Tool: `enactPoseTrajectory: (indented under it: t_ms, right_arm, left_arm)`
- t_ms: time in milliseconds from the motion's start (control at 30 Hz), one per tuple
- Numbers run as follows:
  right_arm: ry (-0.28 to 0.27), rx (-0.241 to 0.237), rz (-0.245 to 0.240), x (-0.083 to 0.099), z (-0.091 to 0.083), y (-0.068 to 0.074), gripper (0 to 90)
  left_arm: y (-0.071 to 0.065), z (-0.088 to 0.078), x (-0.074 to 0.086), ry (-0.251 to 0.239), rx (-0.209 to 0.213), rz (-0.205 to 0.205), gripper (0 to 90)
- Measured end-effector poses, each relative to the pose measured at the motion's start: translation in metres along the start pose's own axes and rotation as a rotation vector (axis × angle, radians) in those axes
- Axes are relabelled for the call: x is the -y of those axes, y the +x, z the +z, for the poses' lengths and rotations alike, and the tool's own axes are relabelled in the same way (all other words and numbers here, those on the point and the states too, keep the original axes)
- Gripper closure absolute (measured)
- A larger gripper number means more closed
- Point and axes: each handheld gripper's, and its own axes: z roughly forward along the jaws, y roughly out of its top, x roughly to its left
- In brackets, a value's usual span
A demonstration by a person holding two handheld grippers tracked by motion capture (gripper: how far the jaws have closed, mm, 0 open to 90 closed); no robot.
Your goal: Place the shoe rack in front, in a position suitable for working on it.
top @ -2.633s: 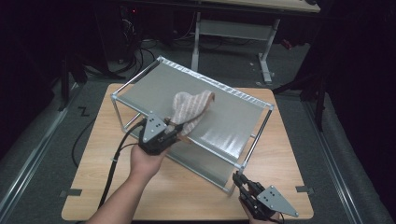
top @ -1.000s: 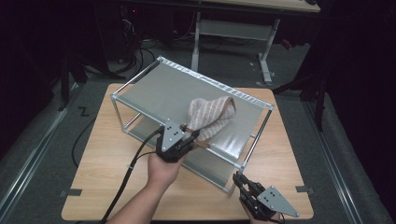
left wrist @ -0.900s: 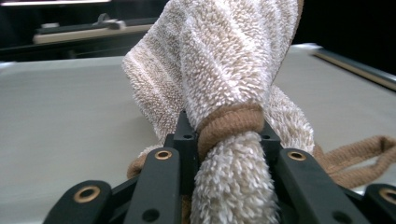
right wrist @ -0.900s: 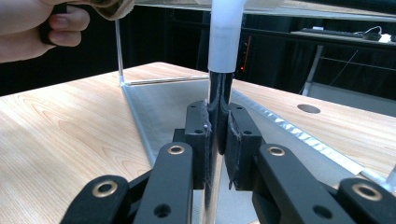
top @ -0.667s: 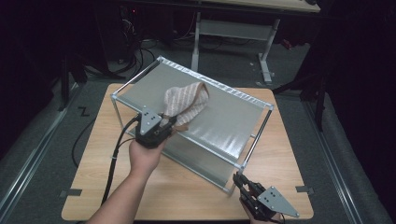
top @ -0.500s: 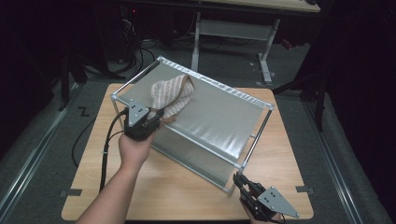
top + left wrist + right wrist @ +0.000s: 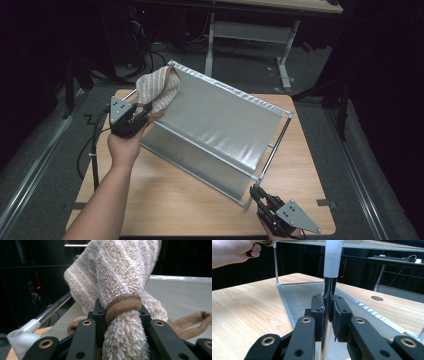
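A beige striped towel [image 7: 159, 90] lies bunched on the far left corner of a metal rack's top shelf [image 7: 220, 115]. My left gripper [image 7: 142, 111] is shut on the towel [image 7: 120, 277]: the pads [image 7: 98, 312] squeeze its brown-edged neck. Its jaws have just been opening a little, with the towel still pinched between them. At the rack's near right corner, my right gripper [image 7: 255, 192] is shut on the upright leg [image 7: 329, 285], pads pressed against both sides of the post below its white cap.
The rack stands skewed on a wooden table [image 7: 175, 200], with a lower shelf [image 7: 302, 295] under the top one. The left gripper's cable [image 7: 92, 150] trails off the table's left edge. A desk frame [image 7: 250, 30] stands behind on the dark floor.
My left gripper has dragged the towel across the top shelf from the middle right to the far left corner. The right gripper has stayed on the leg.
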Motion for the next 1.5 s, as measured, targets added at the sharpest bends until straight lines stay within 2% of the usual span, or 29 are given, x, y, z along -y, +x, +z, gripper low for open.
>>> enactPoseTrajectory:
  t_ms: [200,300,433,467,533,600,667,867,933,967,1033,1267,1367,1433,1500]
  right_arm:
    - [-0.002,0.002,0.003,0.000,0.000,0.000,81.0]
    - [-0.003,0.006,0.009,0.000,-0.001,-0.001,81.1]
    - [-0.004,0.010,0.009,0.000,-0.001,-0.002,81.1]
    - [-0.004,0.011,0.010,0.000,-0.001,-0.002,81.0]
    - [-0.004,0.011,0.010,0.000,-0.001,-0.002,81.1]
    - [-0.003,0.011,0.010,0.000,-0.001,-0.002,81.1]
    - [-0.003,0.011,0.009,0.001,-0.001,-0.002,81.0]
    - [-0.004,0.007,0.008,0.001,-0.001,-0.002,81.0]
    - [-0.006,0.008,0.010,0.001,-0.001,-0.002,81.0]
    - [-0.004,0.007,0.011,0.001,-0.001,-0.002,81.1]
    - [-0.004,0.006,0.012,0.001,-0.001,-0.002,81.1]
    - [-0.005,0.010,0.018,0.001,-0.001,-0.002,81.1]
    - [-0.005,0.010,0.018,0.001,-0.001,-0.002,81.1]
    - [-0.006,0.010,0.020,0.001,-0.001,-0.002,81.1]
    - [-0.006,0.011,0.024,0.001,0.000,-0.001,81.2]
  left_arm:
    - [0.001,-0.001,0.001,-0.026,0.015,0.006,57.1]
    - [0.001,-0.002,0.002,-0.080,0.018,0.014,47.3]
    - [0.000,-0.003,0.004,-0.121,0.033,0.038,43.1]
    - [-0.001,-0.003,0.005,-0.130,0.041,0.042,43.4]
    - [-0.002,-0.002,0.005,-0.135,0.041,0.052,53.0]
    - [-0.002,-0.001,0.005,-0.137,0.013,0.057,60.9]
    - [0.002,0.000,0.006,-0.130,-0.005,0.036,66.5]
    - [0.019,0.000,0.011,-0.139,-0.096,-0.006,70.6]
    - [0.021,-0.001,0.010,-0.141,-0.144,0.011,71.1]
    - [0.023,-0.001,0.010,-0.144,-0.140,0.002,71.2]
    - [0.024,-0.001,0.010,-0.142,-0.153,0.010,71.3]
    - [0.019,0.000,0.013,-0.142,-0.097,-0.011,73.0]
    - [0.009,0.000,0.016,-0.157,-0.061,-0.012,73.3]
    - [0.000,0.000,0.018,-0.165,-0.040,0.008,73.5]
    - [-0.008,-0.002,0.020,-0.177,-0.014,0.003,73.6]
